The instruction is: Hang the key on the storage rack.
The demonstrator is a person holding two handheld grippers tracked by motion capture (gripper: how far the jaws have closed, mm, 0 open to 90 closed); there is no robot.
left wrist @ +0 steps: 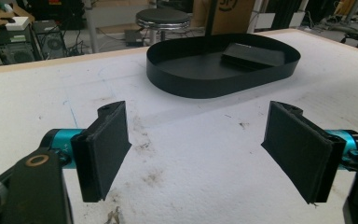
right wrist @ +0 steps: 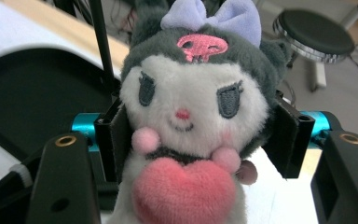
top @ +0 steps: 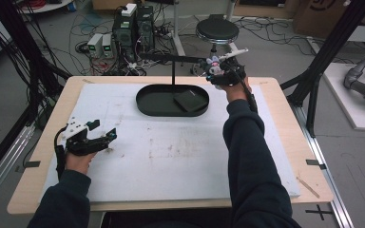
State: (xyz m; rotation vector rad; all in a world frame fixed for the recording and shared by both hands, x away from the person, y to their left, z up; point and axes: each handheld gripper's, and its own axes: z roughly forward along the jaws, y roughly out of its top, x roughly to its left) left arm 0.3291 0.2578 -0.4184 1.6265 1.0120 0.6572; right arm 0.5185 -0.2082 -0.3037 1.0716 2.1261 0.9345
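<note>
Trouble could come if the right gripper [right wrist: 193,140], squeezing the soft grey-and-white plush doll [right wrist: 193,116], loosens; it might drop. Left gripper [left wrist: 205,149] gapes, holding nothing.

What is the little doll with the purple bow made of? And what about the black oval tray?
The doll looks like soft plush fabric: fuzzy white and grey pile, stitched eyes, a satiny purple bow and a fluffy pink heart. The right hand-held gripper squeezes it between its pads. The black oval tray looks like thin, stiff metal or plastic with a matte finish: its wall is thin and smooth, but I can't tell which.

Even, bright light — soft focus, faint shadows.
</note>
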